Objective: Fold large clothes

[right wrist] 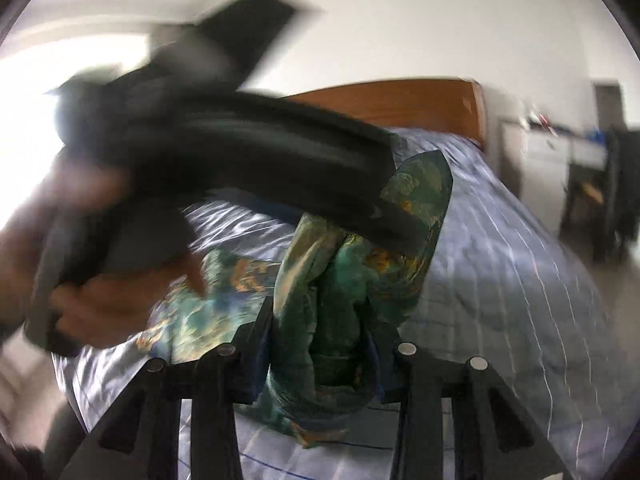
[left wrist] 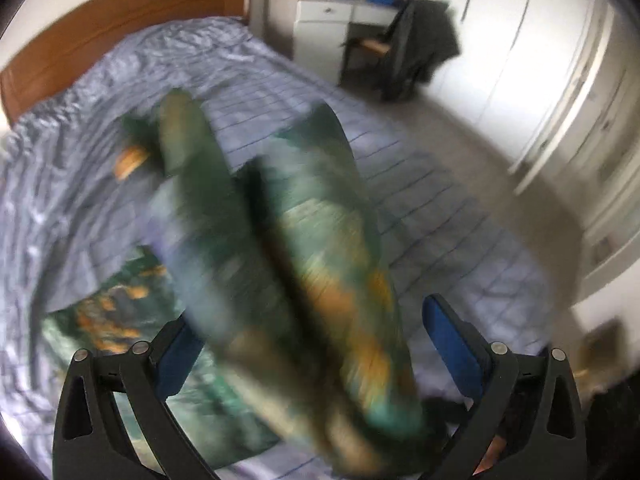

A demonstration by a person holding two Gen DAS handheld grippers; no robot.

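Two grippers over bed (left wrist: 100, 128) | right gripper (right wrist: 320, 344) clamps green garment (right wrist: 340, 292) | left gripper (left wrist: 320, 356) spread wide, gripping nothing, blurred

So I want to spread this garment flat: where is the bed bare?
Bare blue striped bedspread lies between the green and orange patterned garment and the floor-side edge, and up toward the wooden headboard. The near corner is crowded with bunched cloth by both grippers.

A bed (left wrist: 420, 216) in wrinkled blue striped cover; green patterned garment (left wrist: 120, 320) lying on it.
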